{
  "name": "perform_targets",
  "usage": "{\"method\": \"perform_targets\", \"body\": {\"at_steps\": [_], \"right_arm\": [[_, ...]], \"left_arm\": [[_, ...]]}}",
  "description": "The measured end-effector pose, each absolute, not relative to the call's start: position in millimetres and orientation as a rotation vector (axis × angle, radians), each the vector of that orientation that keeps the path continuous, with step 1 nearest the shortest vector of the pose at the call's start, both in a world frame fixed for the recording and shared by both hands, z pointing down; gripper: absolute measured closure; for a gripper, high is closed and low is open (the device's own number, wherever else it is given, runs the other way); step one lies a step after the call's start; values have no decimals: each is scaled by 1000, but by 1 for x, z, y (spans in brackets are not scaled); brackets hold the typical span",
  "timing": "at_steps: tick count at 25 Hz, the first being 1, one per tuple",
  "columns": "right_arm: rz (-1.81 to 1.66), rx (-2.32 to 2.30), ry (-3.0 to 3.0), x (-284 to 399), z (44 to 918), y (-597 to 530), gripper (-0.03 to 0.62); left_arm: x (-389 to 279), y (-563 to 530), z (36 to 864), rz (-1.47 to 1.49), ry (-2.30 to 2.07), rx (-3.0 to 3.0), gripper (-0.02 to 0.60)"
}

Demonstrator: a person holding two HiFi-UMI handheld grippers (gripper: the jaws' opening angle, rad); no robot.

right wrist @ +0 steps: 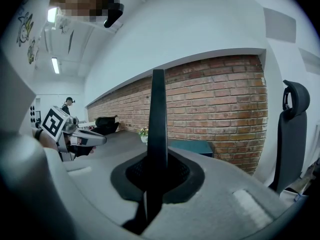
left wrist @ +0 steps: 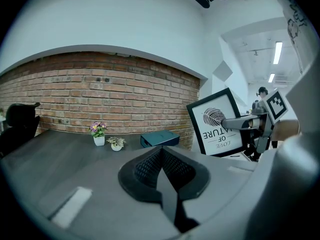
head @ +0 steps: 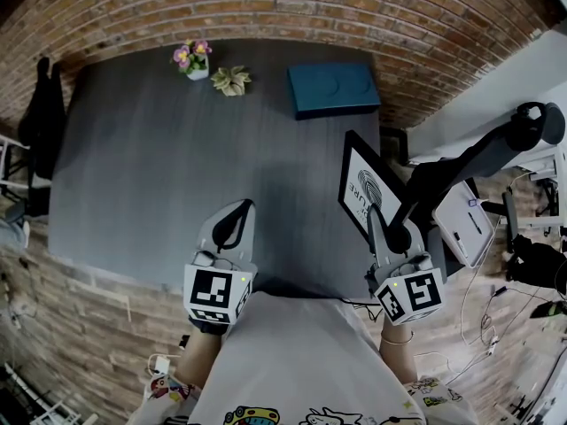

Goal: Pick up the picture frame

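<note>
Overhead, the picture frame (head: 365, 187) stands upright at the table's (head: 177, 175) right edge, clamped by the right gripper (head: 384, 230). The left gripper (head: 232, 224) hovers over the table's near edge. Left gripper view: its jaws are pressed together on nothing, and the frame shows beyond the table's right side, its print upside down. Right gripper view: the jaws pinch the frame's thin black edge, seen edge-on above the table.

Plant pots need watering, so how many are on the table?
2. The pink-flowered plant stands far back on the table; the leafy plant sits just right of it.
</note>
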State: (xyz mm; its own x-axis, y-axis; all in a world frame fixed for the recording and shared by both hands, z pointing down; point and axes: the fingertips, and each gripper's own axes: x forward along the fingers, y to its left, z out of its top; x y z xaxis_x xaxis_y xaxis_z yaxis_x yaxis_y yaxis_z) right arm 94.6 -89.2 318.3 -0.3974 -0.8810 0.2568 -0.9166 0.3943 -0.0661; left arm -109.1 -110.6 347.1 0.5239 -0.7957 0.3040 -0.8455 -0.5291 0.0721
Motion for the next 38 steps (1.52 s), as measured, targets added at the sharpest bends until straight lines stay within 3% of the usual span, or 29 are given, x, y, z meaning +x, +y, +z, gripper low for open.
{"method": "perform_targets", "body": {"at_steps": [38], "right_arm": [[325, 1601, -2473, 93, 324, -92, 580]], "left_arm": [[-110, -111, 348, 333, -1420, 2557, 569]]}}
